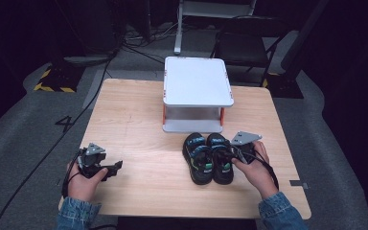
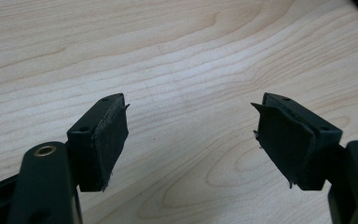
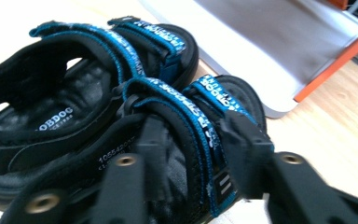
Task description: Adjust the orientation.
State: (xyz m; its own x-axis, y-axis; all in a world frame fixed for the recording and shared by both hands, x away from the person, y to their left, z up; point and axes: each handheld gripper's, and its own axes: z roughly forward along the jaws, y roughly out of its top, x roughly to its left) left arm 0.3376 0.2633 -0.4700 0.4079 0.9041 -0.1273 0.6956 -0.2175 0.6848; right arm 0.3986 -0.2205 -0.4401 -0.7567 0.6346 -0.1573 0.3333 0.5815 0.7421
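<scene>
Beside the white two-tier rack point(image 1: 197, 81), the right gripper point(image 3: 193, 135) clamps the nearer black blue-strapped sandal's point(image 3: 168, 154) strap, ready for lifting, while the left gripper point(image 2: 191, 140) idles agape.

Light wooden table point(image 1: 139, 120) with visible grain is sitting center frame. White two-tier rectangular shelf stand with orange posts point(image 1: 197, 81) is standing at the table's 12 o'clock edge; its lower tray is showing in the right gripper view at 1 o'clock point(image 3: 261, 42). Black folding chair point(image 1: 249, 43) is standing beyond the table at 1 o'clock. Yellow-black hazard tape point(image 1: 52, 81) is lying on grey floor at 10 o'clock, with black cables point(image 1: 100, 72) running past it.
</scene>
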